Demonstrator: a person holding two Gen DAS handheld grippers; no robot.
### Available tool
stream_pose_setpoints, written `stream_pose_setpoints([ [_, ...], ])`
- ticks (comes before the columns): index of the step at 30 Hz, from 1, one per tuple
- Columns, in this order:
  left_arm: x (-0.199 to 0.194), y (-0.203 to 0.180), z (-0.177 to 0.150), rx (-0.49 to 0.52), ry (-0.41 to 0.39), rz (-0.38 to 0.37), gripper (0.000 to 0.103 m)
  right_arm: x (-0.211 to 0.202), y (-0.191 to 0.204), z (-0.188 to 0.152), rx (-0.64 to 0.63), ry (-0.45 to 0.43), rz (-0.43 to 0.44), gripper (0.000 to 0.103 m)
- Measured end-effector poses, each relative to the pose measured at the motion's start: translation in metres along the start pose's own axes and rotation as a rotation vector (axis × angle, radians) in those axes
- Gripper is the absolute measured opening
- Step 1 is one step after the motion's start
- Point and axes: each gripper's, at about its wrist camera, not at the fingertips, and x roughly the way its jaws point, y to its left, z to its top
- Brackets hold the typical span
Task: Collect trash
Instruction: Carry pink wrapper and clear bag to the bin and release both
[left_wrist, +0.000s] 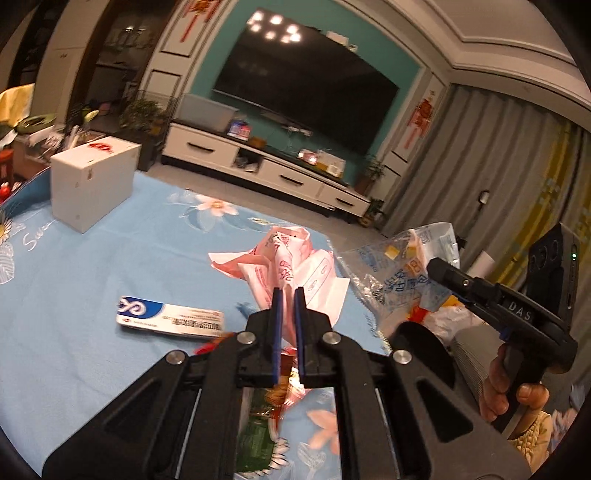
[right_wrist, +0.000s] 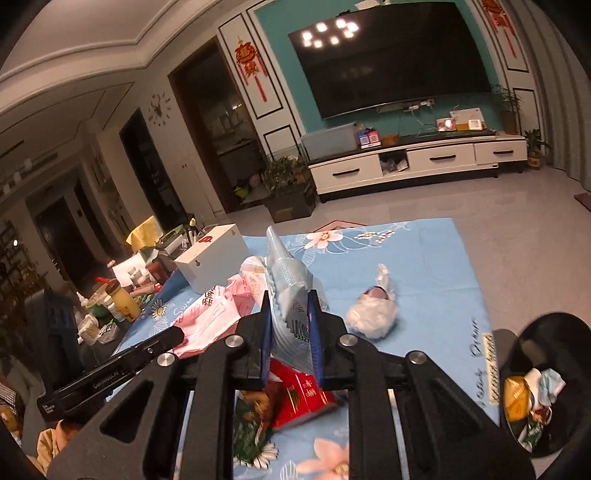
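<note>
Pink wrapper (left_wrist: 284, 266) pinched in left tool (left_wrist: 288, 295); right tool (right_wrist: 288, 306) apparently clamps bluish packet (right_wrist: 290, 291).

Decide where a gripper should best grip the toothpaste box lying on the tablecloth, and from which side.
Grip the toothpaste box across its narrow width, near mid-length, coming from above: it lies flat on the tablecloth, long and thin, with both long edges apparently free.
</note>
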Motion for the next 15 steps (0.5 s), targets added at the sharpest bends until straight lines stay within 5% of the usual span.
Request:
stream_pose_setpoints([
  [15, 0.025, -0.111, -0.039, 0.188, 0.157, -0.150, 0.007, -0.095, -0.074, -0.053, 0.169, -0.047, -0.156, 0.019],
])
